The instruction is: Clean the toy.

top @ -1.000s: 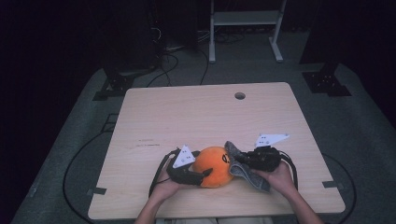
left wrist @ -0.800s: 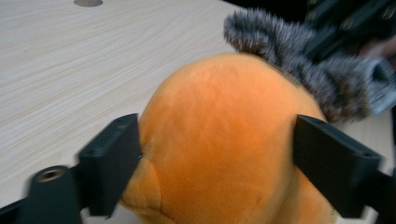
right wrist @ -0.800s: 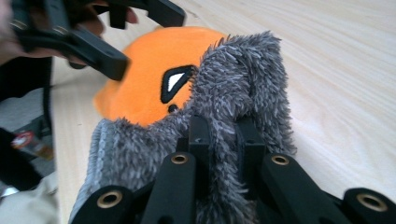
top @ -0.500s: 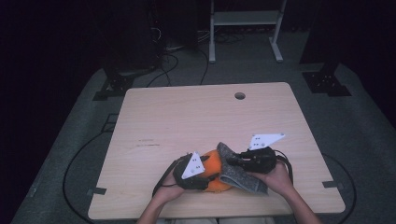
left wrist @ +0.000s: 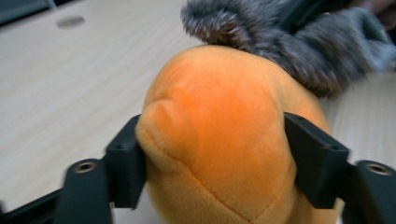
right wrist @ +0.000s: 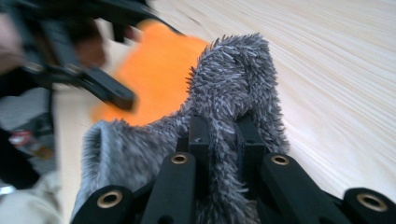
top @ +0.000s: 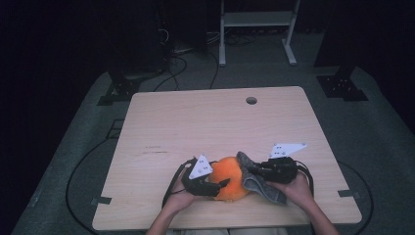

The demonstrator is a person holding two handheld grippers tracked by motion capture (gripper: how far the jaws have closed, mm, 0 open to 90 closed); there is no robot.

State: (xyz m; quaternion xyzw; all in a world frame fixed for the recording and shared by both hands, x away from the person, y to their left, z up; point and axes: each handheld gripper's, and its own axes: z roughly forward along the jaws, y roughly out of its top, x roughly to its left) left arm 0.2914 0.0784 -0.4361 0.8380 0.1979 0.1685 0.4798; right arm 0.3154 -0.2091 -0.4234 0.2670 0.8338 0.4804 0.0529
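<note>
An orange plush toy (top: 229,177) lies near the table's front edge, with a grey furry piece (top: 255,182) draped over its right side. My left gripper (top: 218,185) reaches in from the left, and its jaws (left wrist: 217,149) squeeze the orange plush (left wrist: 219,116) on both flanks. They have just been opening a little with the plush still pressed between the pads. My right gripper (right wrist: 224,135) is shut on the grey fur (right wrist: 233,79), pinching a fold of it beside the orange body (right wrist: 159,70). In the high view the right gripper (top: 252,171) sits at the toy's right.
The light wooden table (top: 210,127) has a round cable hole (top: 251,100) near its far edge. Cables (top: 78,171) trail over the grey floor on the left. A white stand (top: 254,29) and dark equipment stand beyond the table.
The left gripper has moved right from beside the toy and closed its jaws onto the orange plush. The right gripper has kept its hold on the grey fur and barely shifted.
</note>
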